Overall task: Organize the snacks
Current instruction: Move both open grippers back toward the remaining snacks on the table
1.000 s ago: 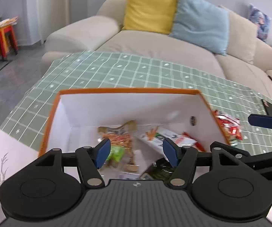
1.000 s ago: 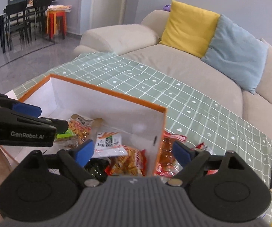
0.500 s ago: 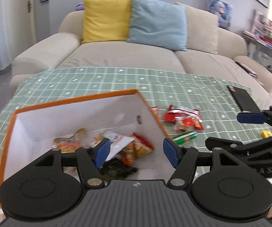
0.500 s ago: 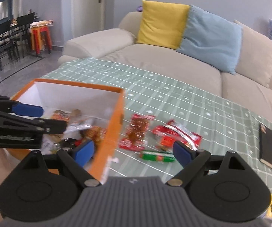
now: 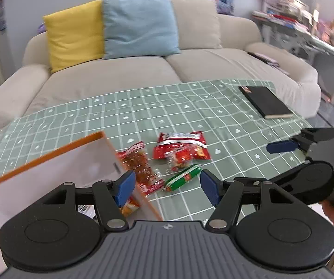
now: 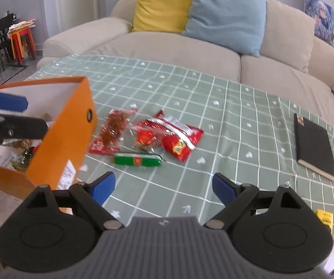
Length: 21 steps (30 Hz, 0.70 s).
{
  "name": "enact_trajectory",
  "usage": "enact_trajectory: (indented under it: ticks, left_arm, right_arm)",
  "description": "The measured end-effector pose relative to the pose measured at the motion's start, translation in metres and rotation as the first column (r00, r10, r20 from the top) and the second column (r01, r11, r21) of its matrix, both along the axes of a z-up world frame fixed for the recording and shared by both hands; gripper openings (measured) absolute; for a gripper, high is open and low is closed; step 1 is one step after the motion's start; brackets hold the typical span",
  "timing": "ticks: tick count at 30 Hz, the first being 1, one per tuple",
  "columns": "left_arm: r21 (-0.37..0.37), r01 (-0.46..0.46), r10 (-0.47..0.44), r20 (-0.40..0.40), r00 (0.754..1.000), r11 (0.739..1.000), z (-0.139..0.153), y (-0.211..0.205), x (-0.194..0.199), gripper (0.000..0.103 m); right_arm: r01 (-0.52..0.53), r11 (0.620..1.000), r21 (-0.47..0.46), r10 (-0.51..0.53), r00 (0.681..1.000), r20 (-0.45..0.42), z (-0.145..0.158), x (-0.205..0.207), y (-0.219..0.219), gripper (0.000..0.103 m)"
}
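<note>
An orange box [image 6: 74, 125] with white inside stands at the table's left and holds several snack packets; it also shows in the left wrist view [image 5: 50, 160]. Beside it on the green checked cloth lie a long red packet [image 6: 113, 131], a clear packet with red contents [image 6: 147, 137], a red pouch [image 6: 180, 137] and a green sausage stick [image 6: 137, 160]. The same snacks show in the left wrist view: red pouch [image 5: 180, 144], green stick [image 5: 183, 177]. My left gripper [image 5: 168, 187] is open and empty over the box's right edge. My right gripper [image 6: 163, 186] is open and empty, short of the snacks.
A black notebook [image 6: 313, 146] lies at the table's right side. A small yellow item [image 6: 323, 217] sits near the front right edge. A beige sofa [image 6: 167, 44] with yellow and blue cushions stands behind the table. Green cloth [image 6: 213, 107] covers the table.
Both grippers have swung right, away from over the box toward the loose snacks on the cloth. Both stayed open and empty.
</note>
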State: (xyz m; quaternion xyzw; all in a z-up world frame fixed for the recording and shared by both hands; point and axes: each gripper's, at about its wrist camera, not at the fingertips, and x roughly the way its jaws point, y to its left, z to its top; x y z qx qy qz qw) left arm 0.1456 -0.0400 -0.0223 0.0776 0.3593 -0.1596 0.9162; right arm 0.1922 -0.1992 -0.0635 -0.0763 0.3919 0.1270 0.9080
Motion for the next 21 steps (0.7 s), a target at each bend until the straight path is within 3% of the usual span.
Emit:
enact_trajectory:
  ticks: [6,11,15,21]
  left_arm:
    - [0.069,0.088,-0.086,-0.029,0.996,0.994,-0.011,-0.022,0.017,0.075]
    - [0.071,0.125,-0.118,-0.099,0.988,0.990,-0.023,-0.028,0.042,0.075]
    - [0.080,0.143,-0.130,-0.151,0.980,0.987,-0.032,-0.032,0.064,0.075]
    - [0.071,0.154,-0.136,-0.218,0.967,0.985,-0.046,-0.044,0.097,0.075]
  right_arm:
    - [0.019,1.000,-0.006,-0.019,1.000,-0.019,-0.015,0.021,-0.023,0.088]
    - [0.059,0.998,0.031,-0.058,0.998,-0.034,-0.030,0.038,-0.039,0.088]
    - [0.044,0.996,0.072,-0.041,0.998,-0.048,-0.039,0.052,-0.039,0.088]
    - [-0.031,0.998,0.061,0.033,0.999,-0.029,-0.050,0.068,-0.026,0.087]
